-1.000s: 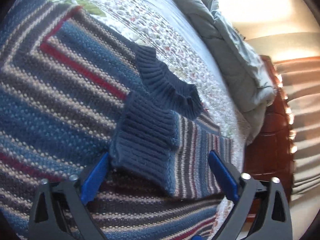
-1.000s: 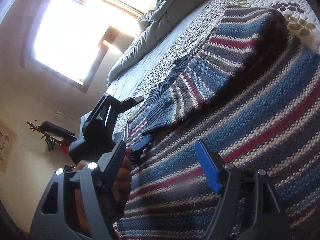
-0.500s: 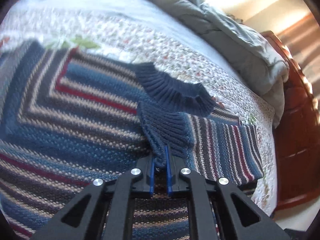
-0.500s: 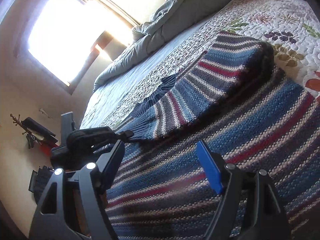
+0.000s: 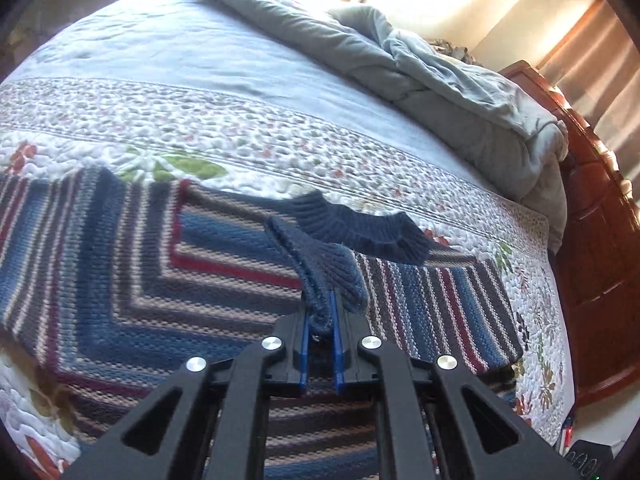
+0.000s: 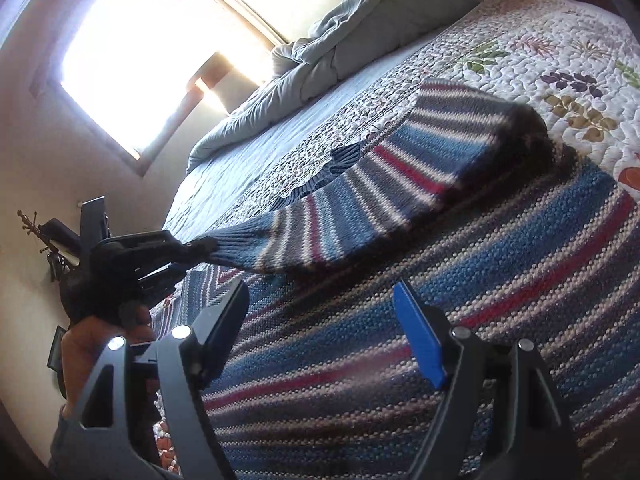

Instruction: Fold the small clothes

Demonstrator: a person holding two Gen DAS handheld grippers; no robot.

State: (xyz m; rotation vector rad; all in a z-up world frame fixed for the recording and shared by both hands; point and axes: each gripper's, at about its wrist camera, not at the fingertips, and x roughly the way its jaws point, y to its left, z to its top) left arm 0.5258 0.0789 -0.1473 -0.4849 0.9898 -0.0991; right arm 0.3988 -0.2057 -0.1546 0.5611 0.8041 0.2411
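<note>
A striped knit sweater (image 5: 120,264) in blue, grey, white and red lies spread on the bed. My left gripper (image 5: 320,312) is shut on the dark blue ribbed sleeve cuff (image 5: 324,268) and holds it lifted off the sweater body. In the right wrist view the left gripper (image 6: 188,248) pulls the striped sleeve (image 6: 360,200) taut above the sweater body (image 6: 440,340). My right gripper (image 6: 320,312) hovers open just over the body, nothing between its fingers. The ribbed collar (image 5: 360,228) lies flat beyond the cuff.
A floral quilt (image 5: 280,144) covers the bed. A bunched grey duvet (image 5: 440,80) lies at the far side. A wooden footboard (image 5: 592,240) bounds the bed on the right. A bright window (image 6: 132,52) and a person's hand (image 6: 104,340) show at left.
The left gripper closed on the sleeve cuff, then rose and drew it up off the sweater, stretching the sleeve. The right gripper stayed open and barely moved.
</note>
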